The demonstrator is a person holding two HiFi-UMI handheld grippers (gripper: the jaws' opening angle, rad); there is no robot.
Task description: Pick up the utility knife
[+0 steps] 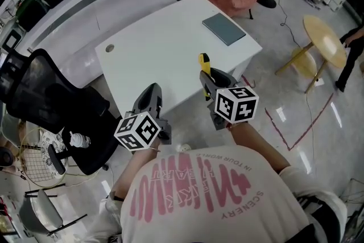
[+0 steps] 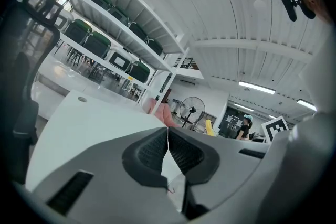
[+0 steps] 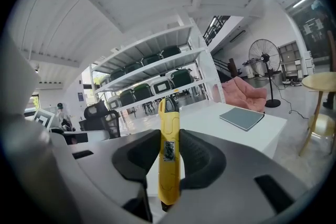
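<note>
Utility knife (image 3: pixel 168 157): a yellow body with a dark tip, standing upright between the pads of the right tool, tip pointing up and away from the person (a small dark label is showing on its side).
Right tool (image 3: pixel 169 147): pinching the knife from both sides, the pads pressing on the yellow body about halfway along it; the marker cube is facing the head camera.
Left tool (image 2: pixel 167 145): its pads are pressed together, nothing lying between them, and it is hovering to the left of the right tool.
Table (image 1: pixel 165 48): white, lying just beyond both tools; in the head view the knife is showing over its near edge.
Grey pad (image 1: pixel 224 28): lying flat near the table's far right corner, well apart from the knife.
Office chair (image 1: pixel 51 99): black, standing at the table's left side.
Round wooden table (image 1: pixel 324 37): standing on the floor well to the right.
</note>
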